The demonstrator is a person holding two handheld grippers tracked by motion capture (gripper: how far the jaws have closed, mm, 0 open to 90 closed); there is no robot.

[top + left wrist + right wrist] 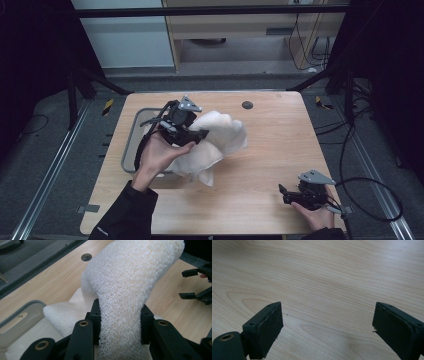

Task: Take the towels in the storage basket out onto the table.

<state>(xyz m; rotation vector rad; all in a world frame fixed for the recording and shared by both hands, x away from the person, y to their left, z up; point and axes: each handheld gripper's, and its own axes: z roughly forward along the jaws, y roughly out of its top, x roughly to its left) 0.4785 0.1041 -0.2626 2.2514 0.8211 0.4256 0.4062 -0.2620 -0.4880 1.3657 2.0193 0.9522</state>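
Observation:
A cream knitted cloth (220,140) is lifted in a bulky fold over the left half of the wooden table (270,150). My left gripper (200,135) is shut on it, and in the left gripper view the cloth (125,290) rises in a thick band between the two black jaws, with my left gripper (120,325) pinching it from both sides. The cloth's lower part hangs onto the table beside a grey tray (131,145). My right gripper (284,195) rests at the table's near right corner, and in the right gripper view my right gripper (327,322) stands open over bare wood.
The grey tray (22,312) holds a pale lining at the table's left edge. A round cable hole (247,105) sits near the far edge. Black cable (370,190) loops off the table's right side. Dark floor and metal rails surround the table.

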